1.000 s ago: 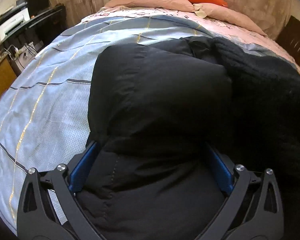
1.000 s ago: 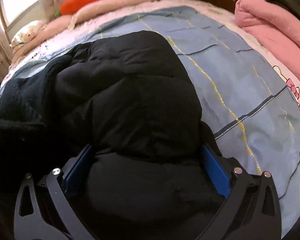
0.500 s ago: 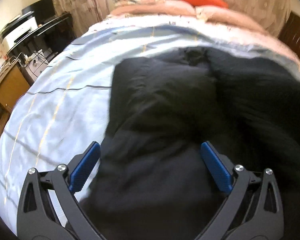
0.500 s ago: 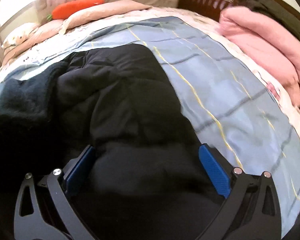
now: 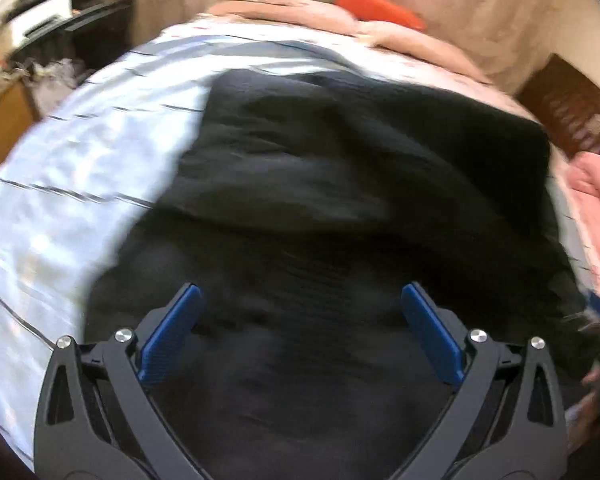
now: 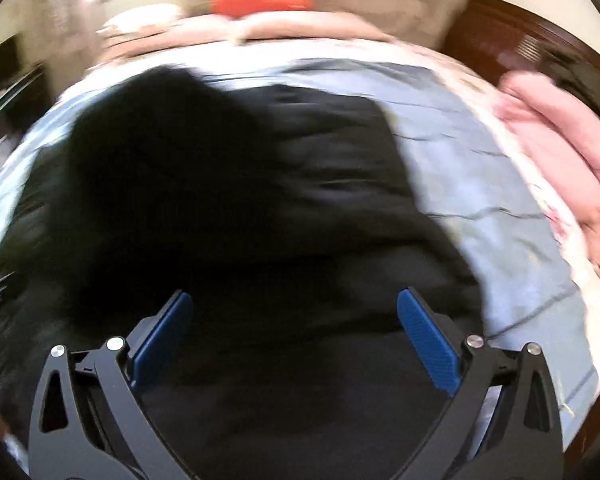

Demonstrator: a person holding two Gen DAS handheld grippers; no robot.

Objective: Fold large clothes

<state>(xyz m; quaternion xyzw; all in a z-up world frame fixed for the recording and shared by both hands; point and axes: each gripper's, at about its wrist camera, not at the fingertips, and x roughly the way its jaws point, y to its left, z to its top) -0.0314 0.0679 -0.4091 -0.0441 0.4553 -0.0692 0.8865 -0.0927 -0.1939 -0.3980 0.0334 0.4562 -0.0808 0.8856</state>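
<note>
A large black padded jacket [image 5: 340,184] lies spread on the light blue checked bed sheet [image 5: 68,184]; it also shows in the right wrist view [image 6: 260,200]. My left gripper [image 5: 298,300] is open, its blue pads wide apart above the jacket's near part, holding nothing. My right gripper [image 6: 294,304] is open too, above the jacket's near right part, holding nothing. Both views are blurred by motion.
A pink folded quilt [image 6: 560,152] lies at the bed's right side. Pink pillows [image 5: 300,10] and an orange carrot-shaped cushion [image 5: 380,4] lie at the head. A desk with a printer [image 5: 44,20] stands to the left. A dark wooden bed frame [image 5: 572,116] is on the right.
Both grippers have pulled back and risen from the jacket, so more of it and the bed shows. The jacket bundle that filled the jaws has dropped out and lies flatter.
</note>
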